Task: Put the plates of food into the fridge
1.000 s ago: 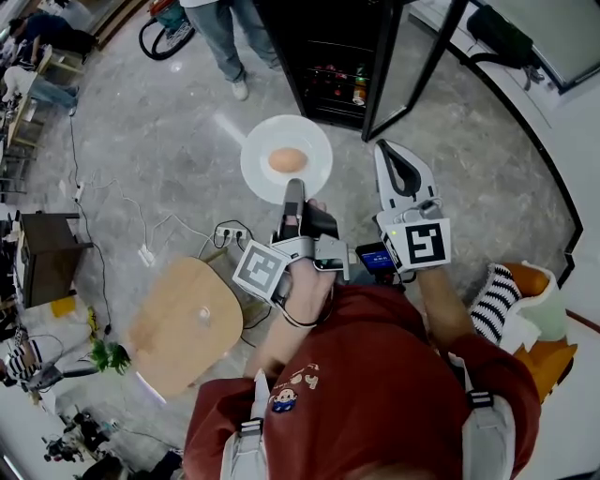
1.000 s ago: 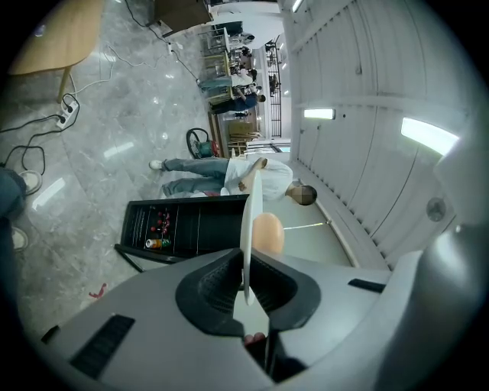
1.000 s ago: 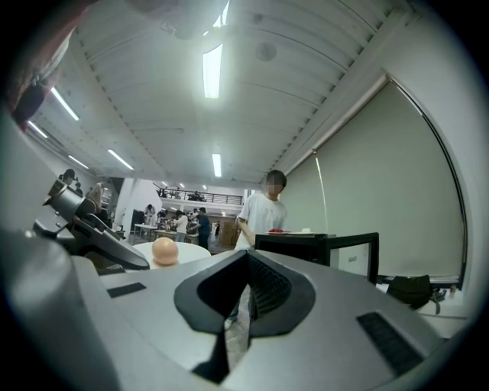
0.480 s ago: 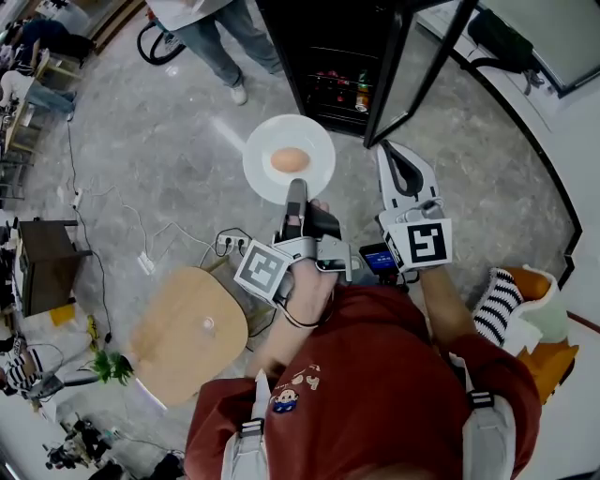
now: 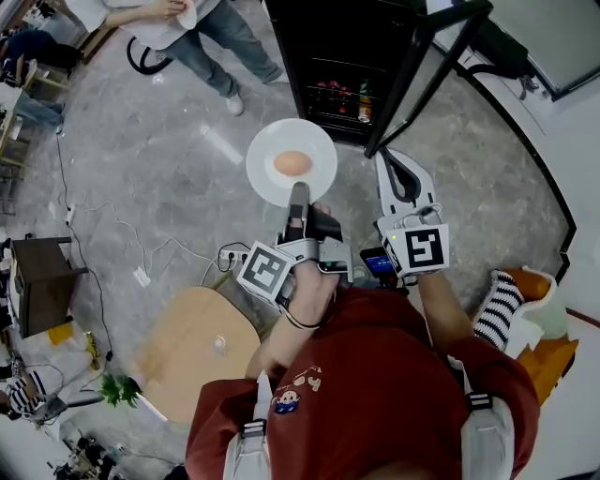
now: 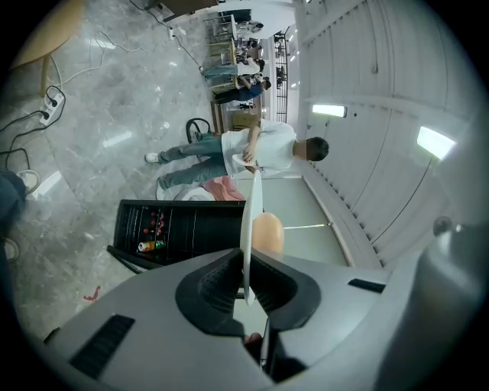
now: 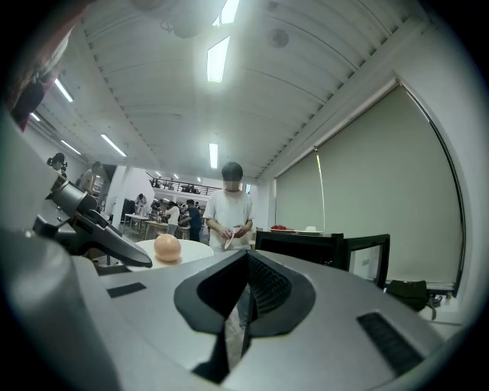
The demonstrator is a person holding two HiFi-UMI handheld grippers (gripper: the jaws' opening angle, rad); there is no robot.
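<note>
Item 1. Left gripper, centre of the head view: jaws clamped on the near rim of the white plate. In the left gripper view the plate shows edge-on, its rim pinched between the two pads.

Item 2. White plate, held level above the floor, just in front of the fridge and outside it. It carries one round, orange-tan piece of food at its middle.

Item 3. Right gripper, right of centre: jaws together, nothing between them, tips near the bottom edge of the open fridge door.

Item 4. Fridge, black, top centre of the frame, door swung open to the right. Bottles and cans stand on a low shelf.

Item 5. Round wooden desk, lower left, on grey marble floor.

Item 6. Power strip with trailing cables, on the floor between desk and plate.

Item 7. Person in a white top, upper left, standing well apart from the fridge.
</note>
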